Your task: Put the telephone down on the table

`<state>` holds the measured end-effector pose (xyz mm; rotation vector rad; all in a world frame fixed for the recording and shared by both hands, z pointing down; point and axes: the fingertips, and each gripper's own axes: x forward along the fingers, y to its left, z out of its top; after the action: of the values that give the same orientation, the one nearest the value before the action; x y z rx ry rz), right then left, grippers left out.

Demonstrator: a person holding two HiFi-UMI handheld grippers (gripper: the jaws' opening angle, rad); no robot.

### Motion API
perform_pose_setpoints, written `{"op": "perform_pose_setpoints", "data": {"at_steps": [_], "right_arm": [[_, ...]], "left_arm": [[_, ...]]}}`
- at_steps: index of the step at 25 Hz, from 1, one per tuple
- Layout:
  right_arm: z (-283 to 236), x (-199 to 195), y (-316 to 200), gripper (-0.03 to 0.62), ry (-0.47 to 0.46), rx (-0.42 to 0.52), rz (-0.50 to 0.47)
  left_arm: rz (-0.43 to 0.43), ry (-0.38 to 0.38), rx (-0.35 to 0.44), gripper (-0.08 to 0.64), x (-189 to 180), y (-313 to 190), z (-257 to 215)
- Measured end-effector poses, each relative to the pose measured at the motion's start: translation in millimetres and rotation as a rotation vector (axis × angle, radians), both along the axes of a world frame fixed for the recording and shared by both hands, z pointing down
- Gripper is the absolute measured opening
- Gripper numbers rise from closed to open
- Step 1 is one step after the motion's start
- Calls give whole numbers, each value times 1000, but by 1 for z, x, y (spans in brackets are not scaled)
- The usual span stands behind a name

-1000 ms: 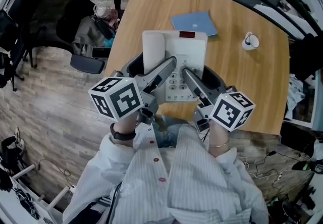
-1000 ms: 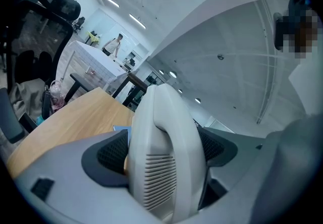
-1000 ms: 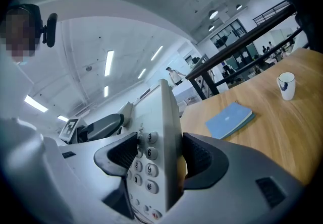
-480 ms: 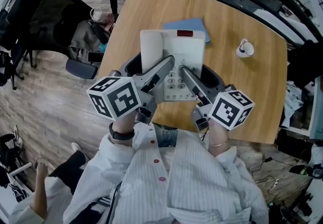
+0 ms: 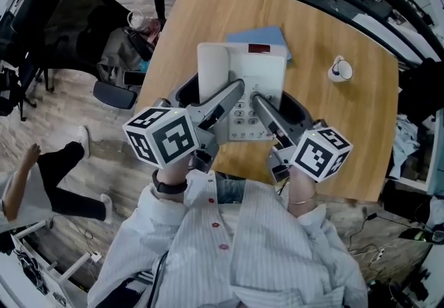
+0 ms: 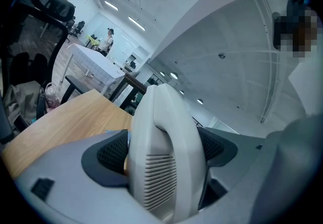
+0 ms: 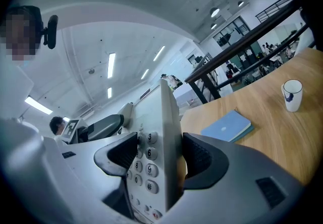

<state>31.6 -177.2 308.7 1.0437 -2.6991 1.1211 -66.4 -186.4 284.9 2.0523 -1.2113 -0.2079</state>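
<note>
While the white corded desk telephone (image 5: 250, 67) is hanging above the light wooden table (image 5: 333, 133), both claws are pinching it: the left gripper (image 6: 164, 152) across the handset side, the right gripper (image 7: 159, 155) across the keypad edge. Since a second ago it is covering more of the flat blue notebook (image 5: 267, 35) — the set-down is still pending. A person (image 5: 41, 175) is now walking past at left.

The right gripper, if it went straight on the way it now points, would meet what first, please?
The right gripper is shut on the white push-button desk telephone. Beyond that, the flat blue notebook on the wooden table looks nearest its line, though it may pass above.
</note>
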Motion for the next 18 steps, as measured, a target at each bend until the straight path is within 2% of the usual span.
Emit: {"op": "perform_pose_setpoints", "data": {"at_steps": [18], "right_arm": [[4,0,3,276,-2,-18,34]], "left_arm": [[47,-8,-12,425,2,-1,5]]}}
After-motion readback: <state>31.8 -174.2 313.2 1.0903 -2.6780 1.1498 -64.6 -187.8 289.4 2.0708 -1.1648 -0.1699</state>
